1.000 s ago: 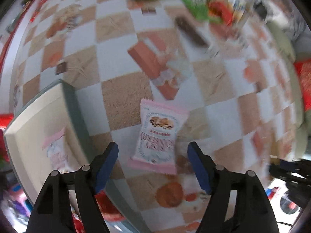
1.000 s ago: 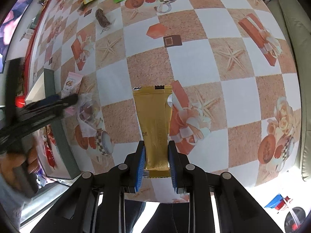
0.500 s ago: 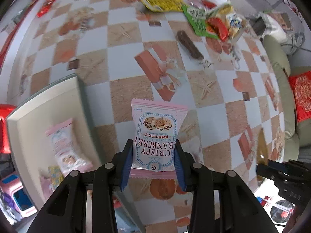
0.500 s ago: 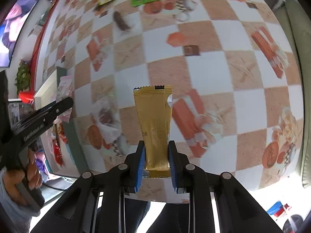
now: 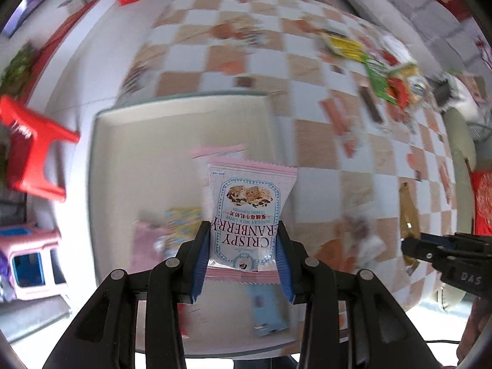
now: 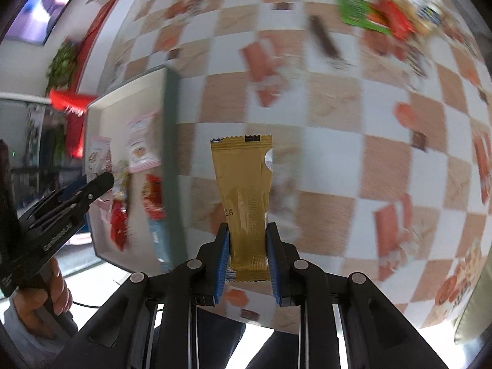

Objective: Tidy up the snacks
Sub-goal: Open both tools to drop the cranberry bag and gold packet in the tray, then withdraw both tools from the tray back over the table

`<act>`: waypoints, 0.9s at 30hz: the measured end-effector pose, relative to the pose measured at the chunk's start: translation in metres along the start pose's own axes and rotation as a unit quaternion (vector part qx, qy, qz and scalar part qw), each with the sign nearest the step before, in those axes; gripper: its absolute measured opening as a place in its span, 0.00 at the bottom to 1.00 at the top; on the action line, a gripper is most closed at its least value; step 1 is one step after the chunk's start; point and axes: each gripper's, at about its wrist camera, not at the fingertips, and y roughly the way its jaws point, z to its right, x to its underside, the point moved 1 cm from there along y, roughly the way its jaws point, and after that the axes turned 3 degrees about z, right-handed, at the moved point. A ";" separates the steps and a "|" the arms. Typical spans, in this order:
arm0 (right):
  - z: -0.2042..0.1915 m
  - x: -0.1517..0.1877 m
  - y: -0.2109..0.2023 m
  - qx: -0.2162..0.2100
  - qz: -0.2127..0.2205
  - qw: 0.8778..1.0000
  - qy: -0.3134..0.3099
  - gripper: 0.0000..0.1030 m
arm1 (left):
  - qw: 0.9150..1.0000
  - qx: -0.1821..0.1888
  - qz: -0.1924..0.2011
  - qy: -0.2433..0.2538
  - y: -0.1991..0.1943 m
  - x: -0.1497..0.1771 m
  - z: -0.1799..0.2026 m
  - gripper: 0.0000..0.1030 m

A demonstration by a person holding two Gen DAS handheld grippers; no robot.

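Left gripper (image 5: 243,261): clamped on a pink cranberry crisp packet (image 5: 250,215), held above the tray's near right part.
Right gripper (image 6: 247,261): closed on a gold sachet (image 6: 246,196), held over the tablecloth, just right of the tray.
Tray (image 5: 138,141): cream, green-rimmed, holding several blurred snacks.
Surface: checkered tablecloth (image 6: 338,160) in tan and white; loose snack pile (image 6: 384,9) at the far side.
Room: red stool (image 5: 30,150) on the floor left of the table.

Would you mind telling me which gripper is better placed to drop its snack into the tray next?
Left. The left gripper holds the pink cranberry packet over the tray; the right gripper's gold packet hangs beside it.
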 end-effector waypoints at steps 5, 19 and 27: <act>-0.050 -0.003 0.015 -0.011 -0.024 0.998 -0.060 0.24 | 0.999 -0.015 -0.012 -0.037 0.002 0.016 -0.043 0.41; -0.134 -0.011 0.047 -0.021 -0.071 0.983 -0.167 0.24 | 0.997 -0.026 -0.014 -0.072 0.010 0.019 -0.079 0.41; -0.141 -0.007 0.067 -0.004 -0.102 0.977 -0.186 1.00 | 0.997 -0.042 -0.017 -0.067 0.014 0.019 -0.080 0.76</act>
